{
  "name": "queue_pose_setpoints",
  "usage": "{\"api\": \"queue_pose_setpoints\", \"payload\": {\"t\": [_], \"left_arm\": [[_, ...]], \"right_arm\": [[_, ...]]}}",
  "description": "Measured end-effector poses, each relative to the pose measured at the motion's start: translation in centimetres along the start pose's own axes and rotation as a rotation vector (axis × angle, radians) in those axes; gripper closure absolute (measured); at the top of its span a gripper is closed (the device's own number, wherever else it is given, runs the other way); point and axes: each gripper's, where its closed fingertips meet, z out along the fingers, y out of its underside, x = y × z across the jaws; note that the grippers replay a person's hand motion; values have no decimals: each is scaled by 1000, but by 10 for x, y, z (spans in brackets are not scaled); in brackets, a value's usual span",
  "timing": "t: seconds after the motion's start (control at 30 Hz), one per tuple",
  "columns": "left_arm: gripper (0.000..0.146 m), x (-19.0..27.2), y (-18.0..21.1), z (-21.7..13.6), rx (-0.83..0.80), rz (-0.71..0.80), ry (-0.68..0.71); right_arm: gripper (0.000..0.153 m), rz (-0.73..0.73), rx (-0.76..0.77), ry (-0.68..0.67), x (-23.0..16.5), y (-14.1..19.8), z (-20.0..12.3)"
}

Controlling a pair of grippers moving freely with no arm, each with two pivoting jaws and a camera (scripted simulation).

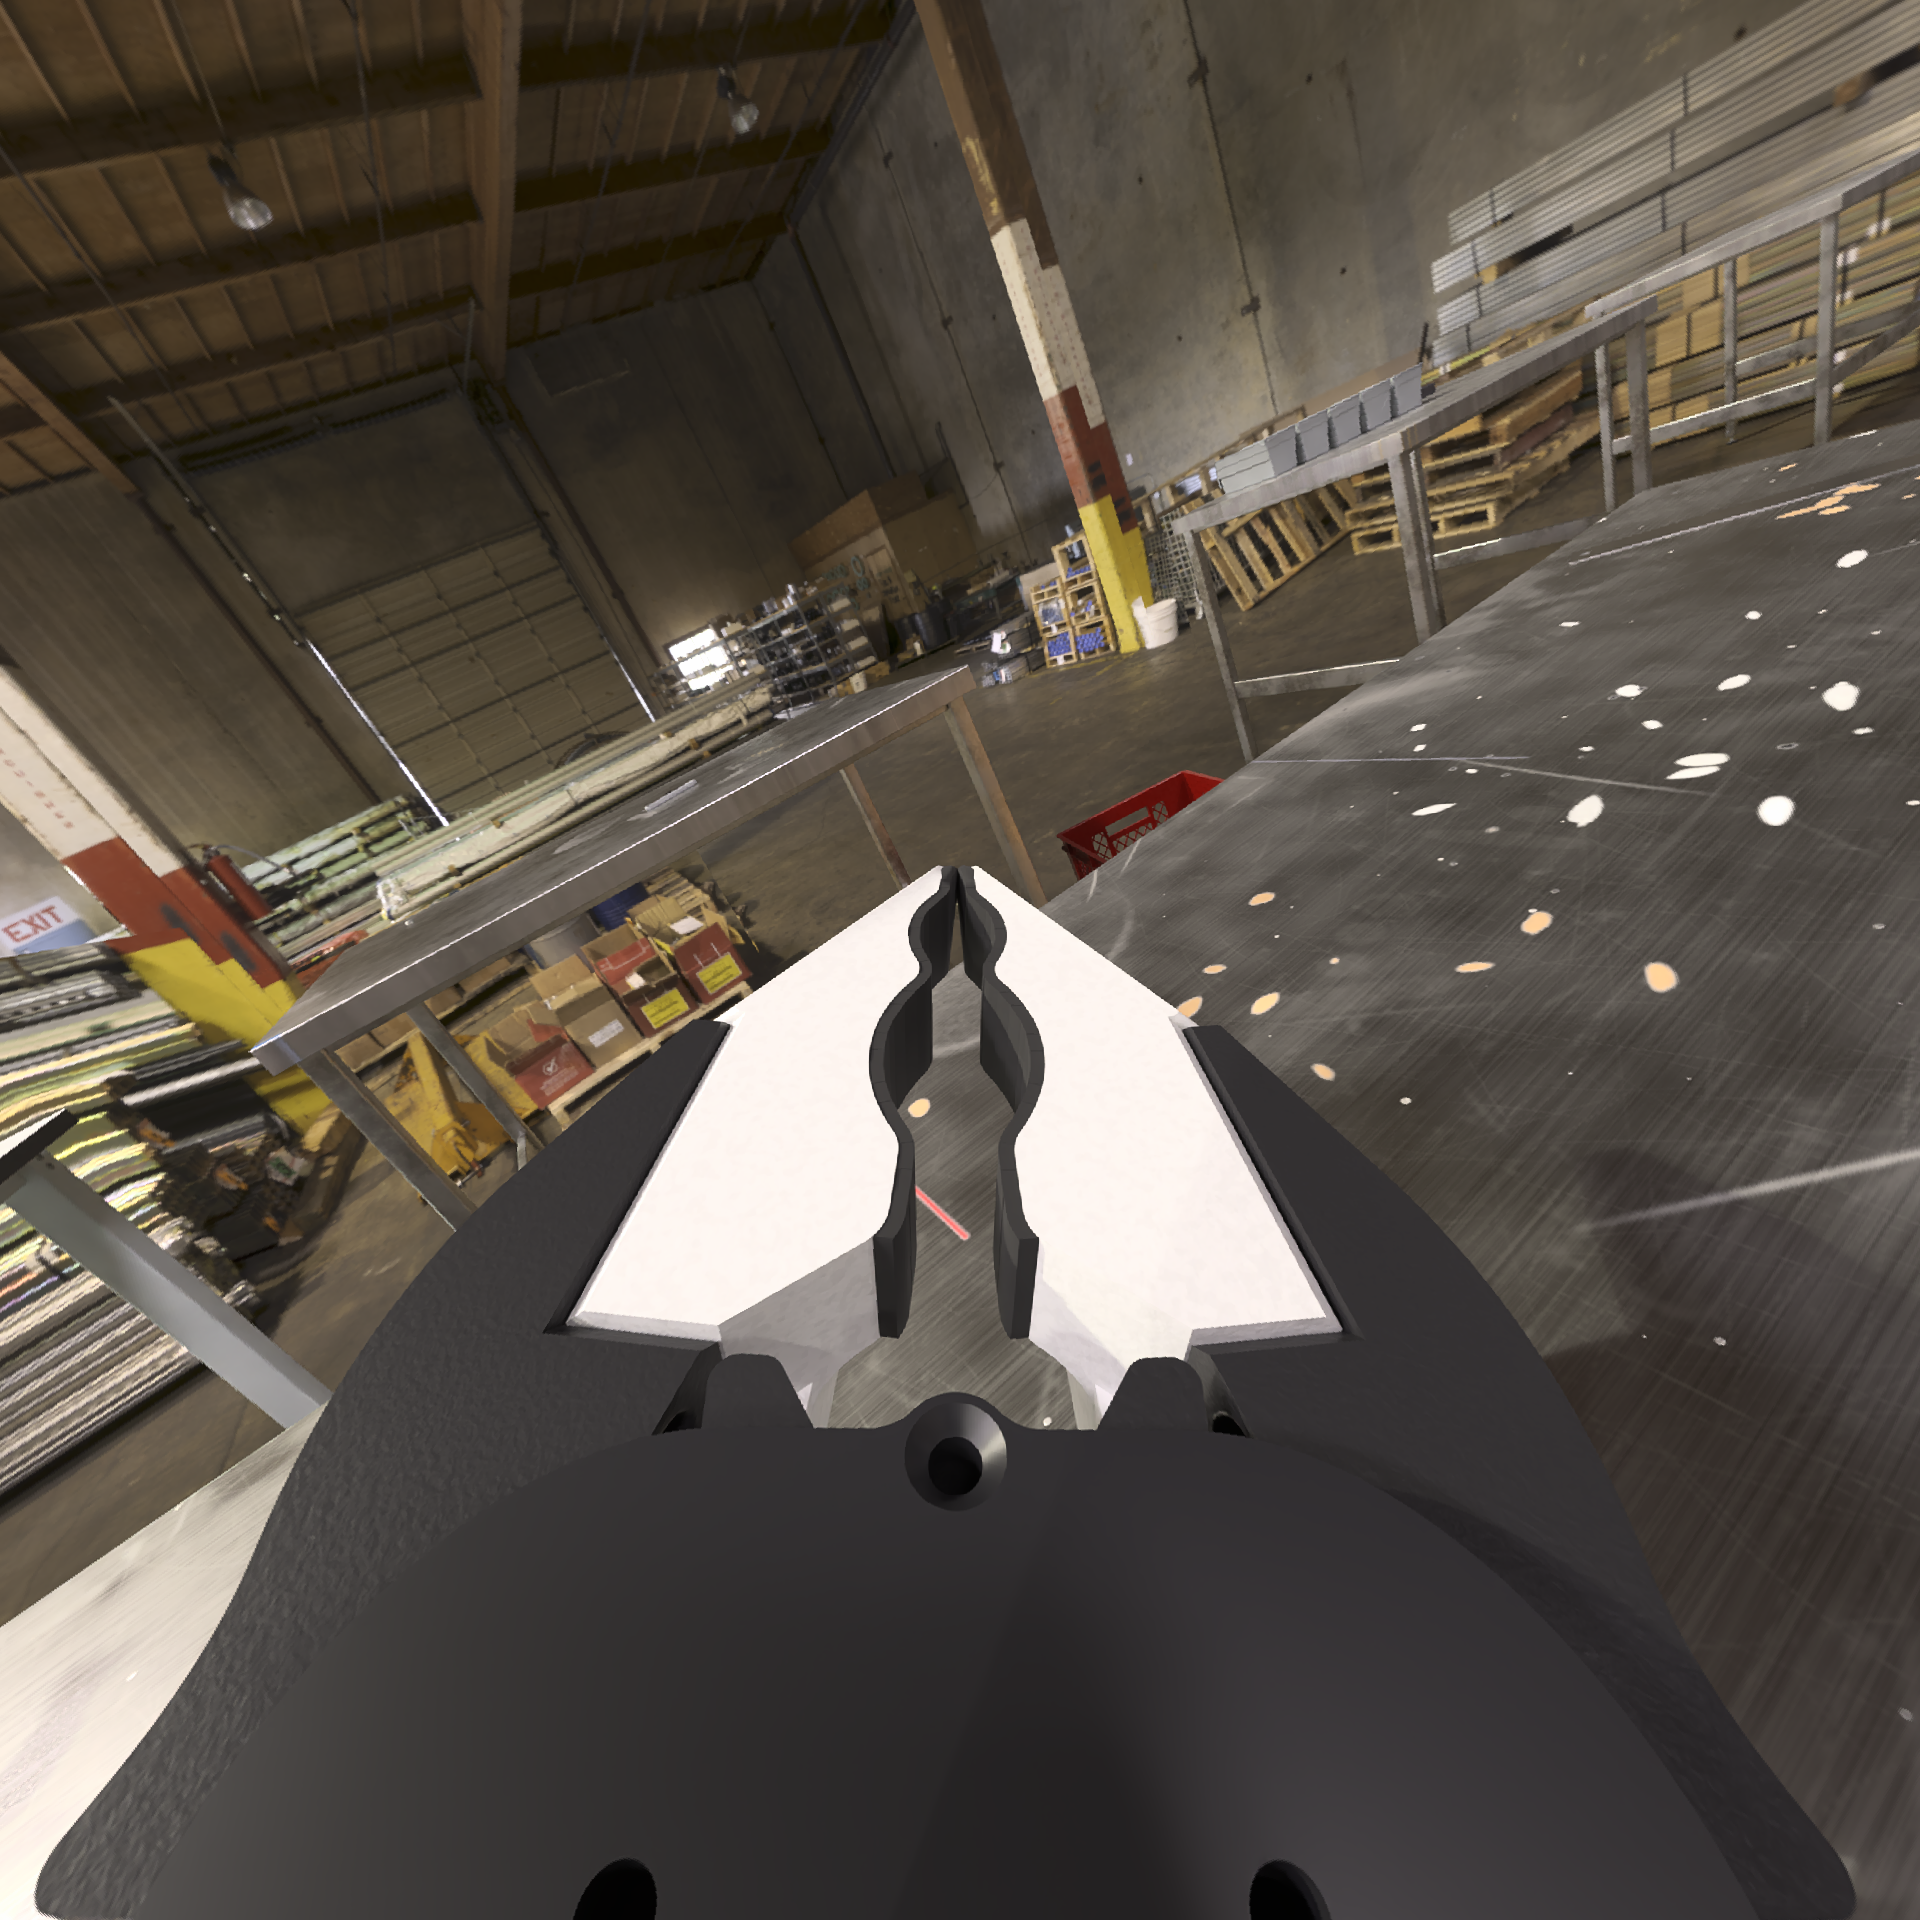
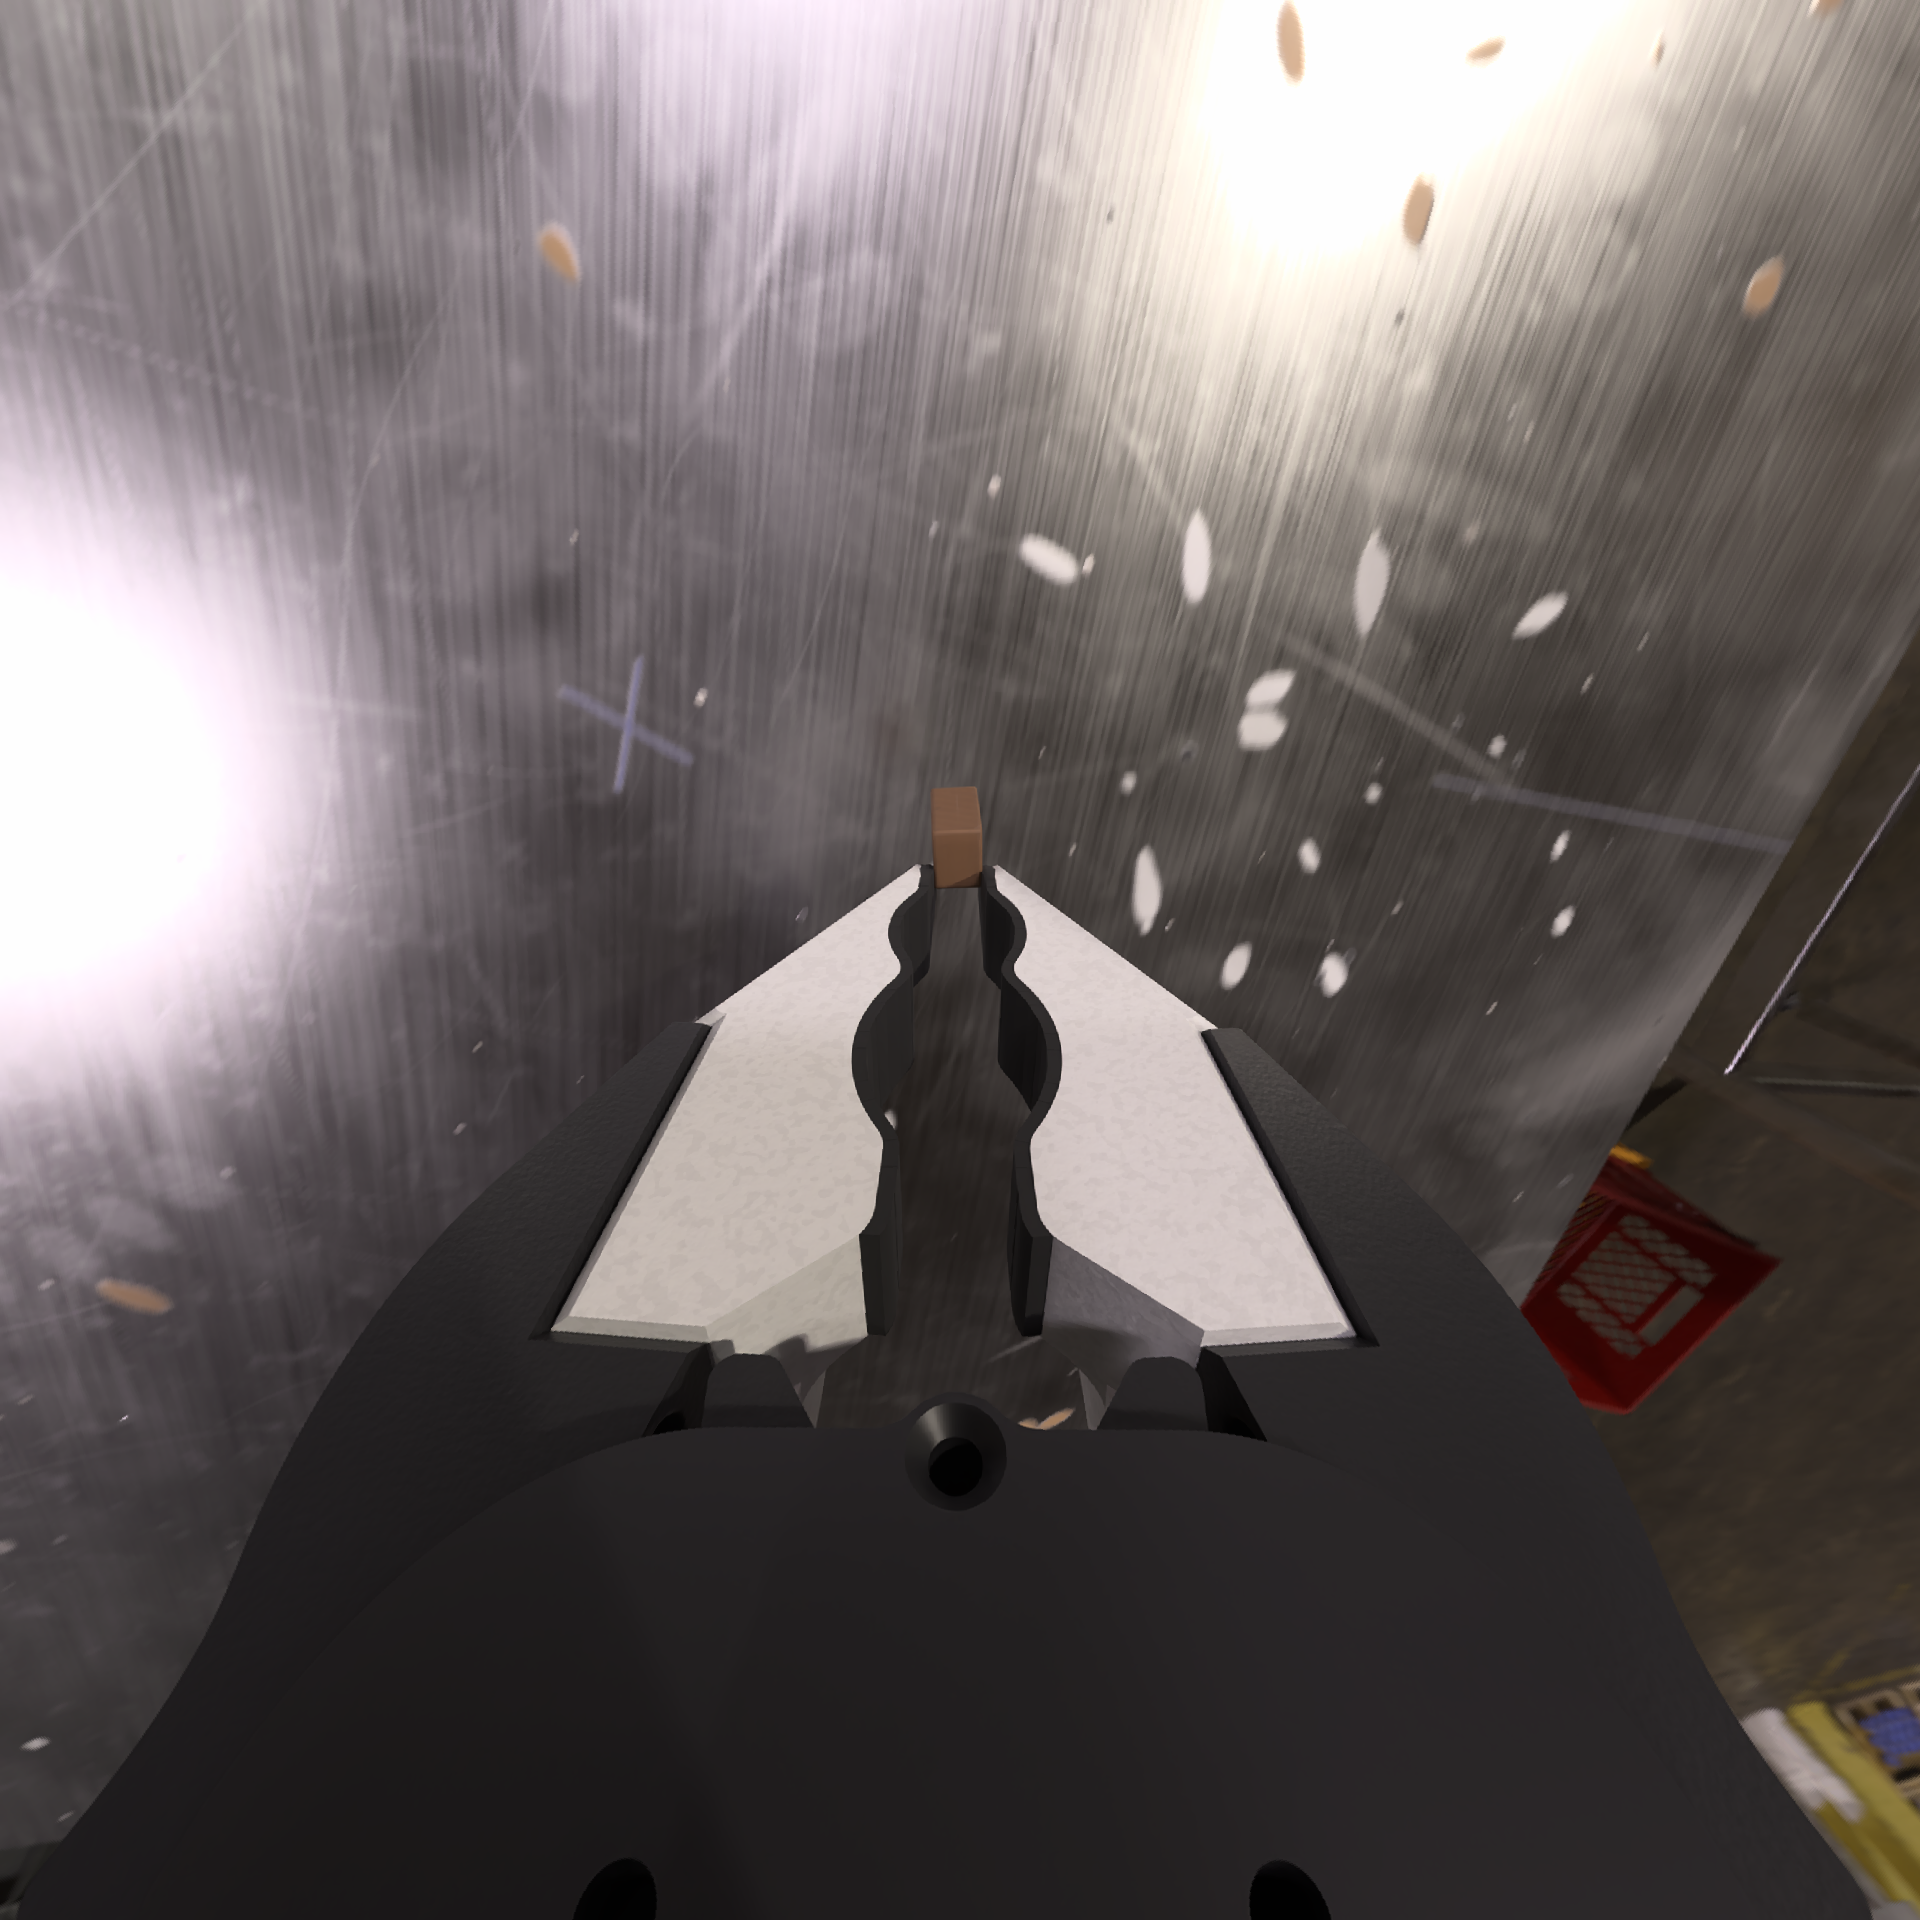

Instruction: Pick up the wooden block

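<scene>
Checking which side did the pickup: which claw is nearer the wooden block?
Right. The right claw has the wooden block pinched at its tips. The left claw is shut on nothing, with no block in its view.

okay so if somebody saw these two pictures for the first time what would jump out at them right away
Probably the small wooden block, pinched at the very tips of the right gripper above a scratched, paint-speckled metal table with harsh glare at its left. In the other view the left gripper is shut on nothing, aimed past the table's edge at a warehouse, with a red crate below.
</scene>
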Motion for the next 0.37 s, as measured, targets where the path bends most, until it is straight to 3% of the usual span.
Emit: {"api": "queue_pose_setpoints", "payload": {"t": [0.13, 0.37], "left_arm": [[146, -1, -1, 0, 3, -2, -3], [146, 2, -2, 0, 8, -1, 6]], "right_arm": [[145, -25, -24, 32, 22, -18, 16], [145, 102, -228, 96, 56, 24, 45]]}}
